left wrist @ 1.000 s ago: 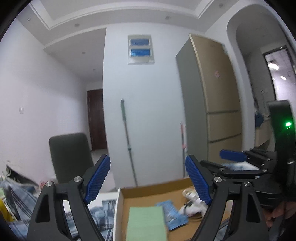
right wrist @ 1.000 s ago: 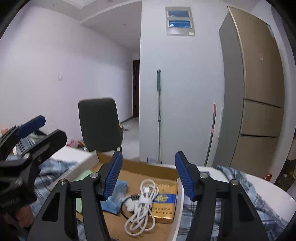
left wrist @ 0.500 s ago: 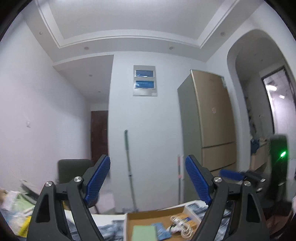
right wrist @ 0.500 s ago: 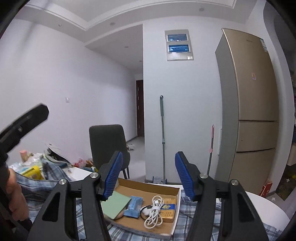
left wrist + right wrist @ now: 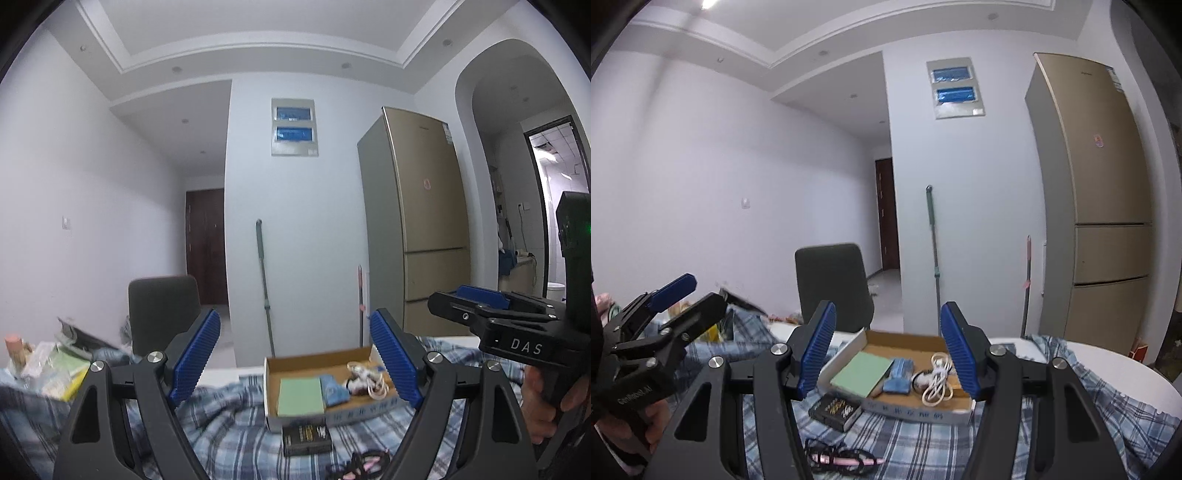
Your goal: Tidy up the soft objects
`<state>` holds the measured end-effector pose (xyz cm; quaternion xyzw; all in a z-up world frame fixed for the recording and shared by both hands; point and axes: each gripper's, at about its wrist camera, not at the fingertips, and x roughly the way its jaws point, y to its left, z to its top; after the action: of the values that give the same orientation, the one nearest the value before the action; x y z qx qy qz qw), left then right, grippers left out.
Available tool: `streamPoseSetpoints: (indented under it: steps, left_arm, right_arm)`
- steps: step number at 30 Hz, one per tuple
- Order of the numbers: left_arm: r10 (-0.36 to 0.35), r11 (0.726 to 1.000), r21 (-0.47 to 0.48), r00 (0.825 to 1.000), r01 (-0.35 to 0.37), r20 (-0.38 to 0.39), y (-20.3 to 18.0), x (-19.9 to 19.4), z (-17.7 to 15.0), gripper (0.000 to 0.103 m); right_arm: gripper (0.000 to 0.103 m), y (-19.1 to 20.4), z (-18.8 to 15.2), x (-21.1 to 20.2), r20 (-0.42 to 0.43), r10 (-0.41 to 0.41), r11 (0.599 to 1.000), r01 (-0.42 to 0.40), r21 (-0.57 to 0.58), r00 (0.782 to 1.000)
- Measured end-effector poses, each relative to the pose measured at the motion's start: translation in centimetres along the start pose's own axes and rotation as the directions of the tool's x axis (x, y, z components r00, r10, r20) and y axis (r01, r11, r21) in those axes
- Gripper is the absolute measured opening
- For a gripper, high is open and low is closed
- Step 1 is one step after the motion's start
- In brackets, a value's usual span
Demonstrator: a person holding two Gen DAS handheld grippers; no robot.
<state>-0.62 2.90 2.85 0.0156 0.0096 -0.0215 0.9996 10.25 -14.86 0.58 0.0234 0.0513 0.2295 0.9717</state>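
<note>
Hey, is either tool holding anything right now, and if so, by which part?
Nothing is held. The left tool and the right tool both stand open with empty gaps, raised in front of the shallow cardboard box on the blue plaid cloth.

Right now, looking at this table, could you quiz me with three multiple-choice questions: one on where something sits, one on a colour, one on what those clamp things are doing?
1. Where does the small black box lie?
A. inside the cardboard box
B. on the checked cloth, outside the cardboard box
C. on the chair

2. What colour is the flat pad in the cardboard box?
A. green
B. red
C. black

3. What do the two grippers hold?
A. the white cable
B. the cloth
C. nothing

Answers: 1 B, it rests on the checked cloth by the box's front wall. 2 A, the pad is pale green. 3 C, the left gripper and right gripper both stand open and empty.
</note>
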Motion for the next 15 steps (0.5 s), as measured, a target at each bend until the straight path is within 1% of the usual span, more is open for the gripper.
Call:
streamPoseSetpoints:
  steps: [5, 8, 10, 11, 12, 13, 15]
  left_arm:
    - [-0.009, 1.0, -0.018, 0.999, 0.009, -0.038, 0.4, 1.0, -2.5, 0.085]
    - [-0.028, 0.999, -0.025, 0.998, 0.027, -0.062, 0.3, 1.6, -3.0, 0.085]
    - [-0.035, 0.999, -0.02, 0.997, 0.034, -0.074, 0.3, 1.8, -3.2, 0.086]
    - [-0.041, 0.999, -0.019, 0.996, 0.039, -0.074, 0.2, 1.8, -3.2, 0.088]
    - [-0.045, 0.999, -0.019, 0.996, 0.044, -0.072, 0.2, 1.6, -3.3, 0.095]
    - [-0.046, 0.999, -0.02, 0.997, 0.045, -0.067, 0.2, 1.5, -3.4, 0.103]
    - [-0.044, 0.999, -0.022, 0.998, 0.043, -0.054, 0.2, 1.3, -3.2, 0.103]
  right_arm:
    - [0.058, 0.1, -2.4, 0.8, -0.031, -0.007, 1.0, 0.008, 0.008, 0.999]
    - [0.059, 0.0, -3.9, 1.5, -0.064, -0.015, 1.0, 0.015, -0.004, 0.998]
    - [0.061, 0.3, -4.7, 1.8, -0.08, -0.022, 1.0, 0.02, -0.021, 0.997]
    - [0.067, 0.4, -4.8, 1.8, -0.084, -0.027, 0.999, 0.025, -0.027, 0.996]
    - [0.075, 0.5, -4.9, 1.9, -0.087, -0.036, 0.999, 0.034, -0.033, 0.996]
    - [0.079, 0.6, -4.9, 1.9, -0.086, -0.042, 0.999, 0.039, -0.037, 0.995]
    - [0.086, 0.7, -5.1, 1.5, -0.073, -0.037, 0.999, 0.035, -0.04, 0.997]
